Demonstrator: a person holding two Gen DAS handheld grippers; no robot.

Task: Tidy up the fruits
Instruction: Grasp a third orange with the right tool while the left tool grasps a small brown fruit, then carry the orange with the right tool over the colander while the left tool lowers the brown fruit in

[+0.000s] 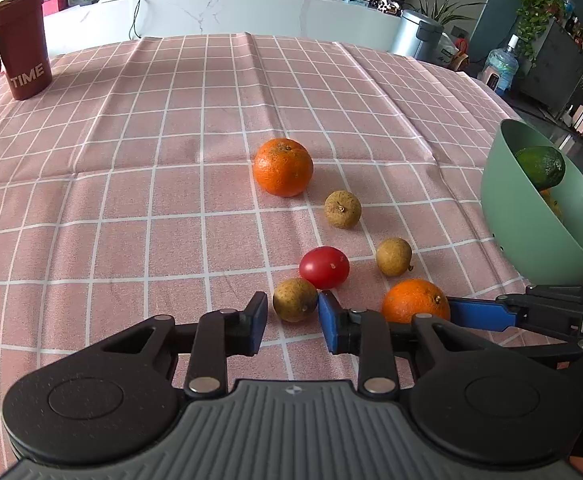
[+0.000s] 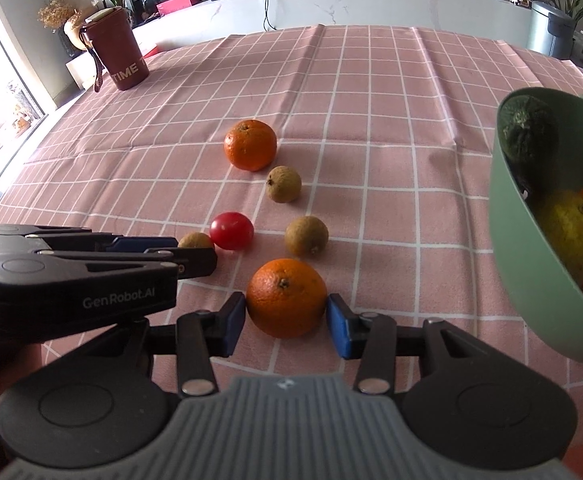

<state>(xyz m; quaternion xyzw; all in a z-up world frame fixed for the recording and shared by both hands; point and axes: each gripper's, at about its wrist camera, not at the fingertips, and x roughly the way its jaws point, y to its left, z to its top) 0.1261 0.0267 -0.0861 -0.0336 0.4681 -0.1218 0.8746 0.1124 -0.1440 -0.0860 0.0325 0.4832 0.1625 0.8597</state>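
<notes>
On the pink checked cloth lie two oranges, three brown longans and a red tomato [image 1: 324, 267]. My left gripper [image 1: 292, 322] is open, its blue pads on either side of the nearest longan [image 1: 295, 299], not pressing it. My right gripper [image 2: 286, 326] is open around the near orange [image 2: 286, 297], pads beside it; that orange also shows in the left wrist view [image 1: 413, 300]. The far orange [image 1: 283, 167] and two more longans [image 1: 342, 209] [image 1: 393, 256] lie beyond. A green bowl [image 2: 531, 264] at the right holds several fruits.
A brown cup marked TIME [image 1: 21, 42] stands at the far left of the table. The table's far edge meets a white counter [image 1: 219, 12]. A bin [image 1: 417, 34] and water bottle [image 1: 501, 65] stand beyond the right edge.
</notes>
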